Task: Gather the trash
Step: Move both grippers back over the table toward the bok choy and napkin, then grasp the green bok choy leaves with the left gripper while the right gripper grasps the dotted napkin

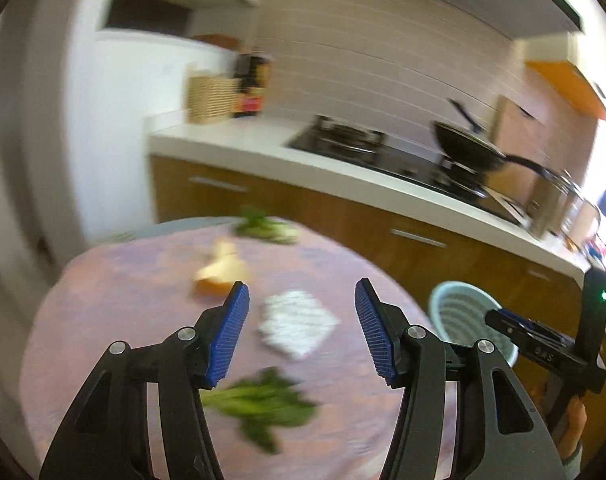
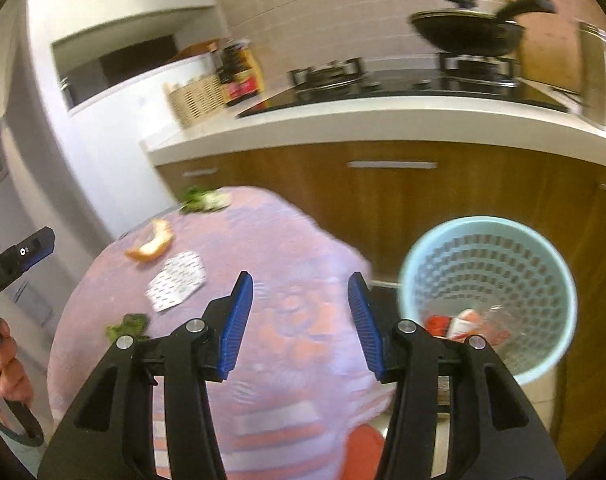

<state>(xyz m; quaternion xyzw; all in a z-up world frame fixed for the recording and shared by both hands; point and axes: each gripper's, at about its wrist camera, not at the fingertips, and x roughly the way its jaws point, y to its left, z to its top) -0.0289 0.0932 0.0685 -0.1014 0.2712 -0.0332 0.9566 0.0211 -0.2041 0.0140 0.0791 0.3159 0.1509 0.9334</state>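
Left wrist view: parted, empty left hand-held gripper [image 1: 302,330] above leafy scrap [image 1: 259,404], stem toward left.

Daylight, bright; glare blown out at far right of left wrist view. Motion blur throughout both views. Fisheye bending; dark vignette at edges.

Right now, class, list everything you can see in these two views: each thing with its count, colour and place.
table: one, pink patterned cloth, centre
greens: two bunches, green, near edge and far edge
peel: one, orange and white, far side of table
packet: one, white with dark print, mid-table
bin: one, pale blue mesh, beside table, red-and-white rubbish inside
wok: one, black, on stove
wicker basket: one, tan, on counter
left hand-held gripper: black, blue pads, open
right hand-held gripper: same, open
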